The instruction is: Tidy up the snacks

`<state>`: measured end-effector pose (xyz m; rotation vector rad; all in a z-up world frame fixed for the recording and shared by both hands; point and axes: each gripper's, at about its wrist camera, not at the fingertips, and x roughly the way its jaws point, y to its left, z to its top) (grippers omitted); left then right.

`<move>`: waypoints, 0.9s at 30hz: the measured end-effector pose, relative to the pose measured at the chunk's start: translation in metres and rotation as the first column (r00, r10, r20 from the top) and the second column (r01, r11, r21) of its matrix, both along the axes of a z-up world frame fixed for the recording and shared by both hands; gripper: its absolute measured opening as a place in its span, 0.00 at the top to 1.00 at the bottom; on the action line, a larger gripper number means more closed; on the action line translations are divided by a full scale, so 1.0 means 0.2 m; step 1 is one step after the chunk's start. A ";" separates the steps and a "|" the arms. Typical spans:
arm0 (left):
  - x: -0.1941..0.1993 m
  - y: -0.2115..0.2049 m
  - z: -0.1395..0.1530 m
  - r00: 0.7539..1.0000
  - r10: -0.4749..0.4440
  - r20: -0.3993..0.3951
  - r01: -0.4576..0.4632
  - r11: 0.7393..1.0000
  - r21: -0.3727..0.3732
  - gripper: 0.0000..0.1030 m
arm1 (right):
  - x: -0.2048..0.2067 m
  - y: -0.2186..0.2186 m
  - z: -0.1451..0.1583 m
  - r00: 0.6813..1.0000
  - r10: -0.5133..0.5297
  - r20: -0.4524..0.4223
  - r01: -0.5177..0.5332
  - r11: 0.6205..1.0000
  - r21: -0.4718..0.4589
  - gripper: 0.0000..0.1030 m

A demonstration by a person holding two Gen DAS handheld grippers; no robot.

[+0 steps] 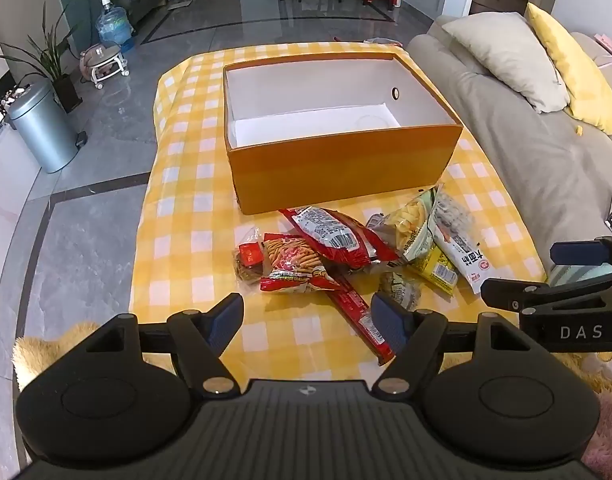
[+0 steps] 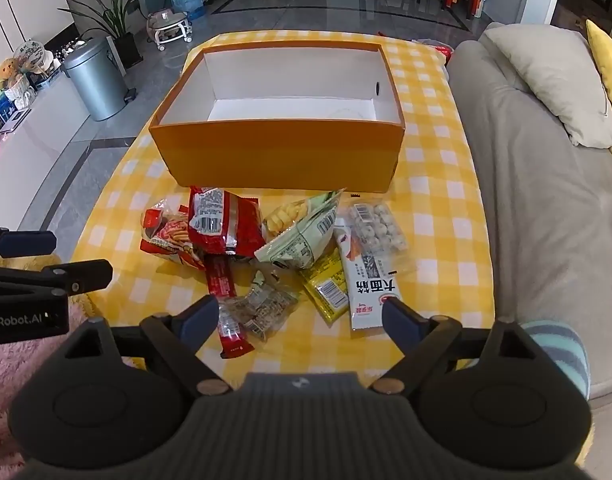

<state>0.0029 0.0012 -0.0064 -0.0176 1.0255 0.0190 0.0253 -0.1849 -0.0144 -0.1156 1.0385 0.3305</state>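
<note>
An orange box [image 1: 345, 168] [image 2: 278, 156] with a white, bare inside stands open on the yellow checked cloth [image 1: 186, 200] [image 2: 437, 208]. In front of it lies a heap of snack packs: a red bag [image 1: 329, 236] [image 2: 222, 224], a red stick-snack bag [image 1: 294, 264] [image 2: 166, 232], a pale green chip bag [image 1: 413, 224] [image 2: 302, 236], a white pack [image 1: 461, 252] [image 2: 369, 284], a long red bar [image 1: 361, 320] [image 2: 226, 304]. My left gripper [image 1: 306, 316] hovers open just short of the heap, holding nothing. My right gripper [image 2: 302, 316] is open too, above the heap's near edge.
A grey sofa [image 1: 545, 160] [image 2: 545, 200] with pillows runs along the cloth's right side. A metal bin [image 1: 42, 128] [image 2: 96, 80], a plant and a water jug stand on the tiled floor at the left. Fluffy rugs lie near the front edge.
</note>
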 end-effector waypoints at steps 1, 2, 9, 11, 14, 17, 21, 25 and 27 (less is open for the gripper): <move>0.01 0.00 0.00 1.000 -0.001 -0.002 0.001 1.000 0.002 0.17 | 0.00 0.00 0.00 1.000 -0.001 0.001 0.001 1.000 0.000 0.17; 0.01 0.00 0.00 1.000 -0.002 -0.002 0.002 1.000 0.001 0.17 | 0.00 0.00 0.00 1.000 -0.001 0.001 0.001 1.000 -0.002 0.17; 0.02 0.01 -0.01 1.000 -0.003 -0.013 0.003 1.000 0.002 0.17 | 0.01 0.00 -0.01 1.000 -0.003 -0.007 0.002 1.000 -0.005 0.14; 0.02 0.00 0.00 1.000 -0.002 -0.015 0.002 1.000 0.003 0.17 | 0.01 0.00 -0.01 1.000 -0.001 -0.009 0.001 1.000 -0.008 0.14; 0.02 0.00 0.00 1.000 -0.002 -0.015 0.002 1.000 0.005 0.17 | 0.02 0.00 -0.01 1.000 0.001 -0.011 -0.001 1.000 -0.008 0.14; 0.02 0.00 -0.01 1.000 -0.001 -0.018 0.001 1.000 0.004 0.17 | 0.02 0.00 -0.02 1.000 0.000 -0.018 0.000 1.000 -0.002 0.14; 0.02 0.00 -0.01 1.000 -0.003 -0.019 0.003 1.000 0.002 0.17 | 0.02 0.01 -0.02 1.000 0.002 -0.020 -0.002 1.000 -0.007 0.12; 0.02 0.00 -0.01 1.000 -0.003 -0.020 0.003 1.000 0.001 0.17 | 0.02 0.02 -0.02 1.000 0.005 -0.017 -0.006 1.000 -0.009 0.12; 0.02 0.00 -0.01 1.000 -0.004 -0.020 0.004 1.000 0.001 0.17 | 0.02 0.02 -0.02 1.000 0.006 -0.016 -0.006 1.000 -0.010 0.12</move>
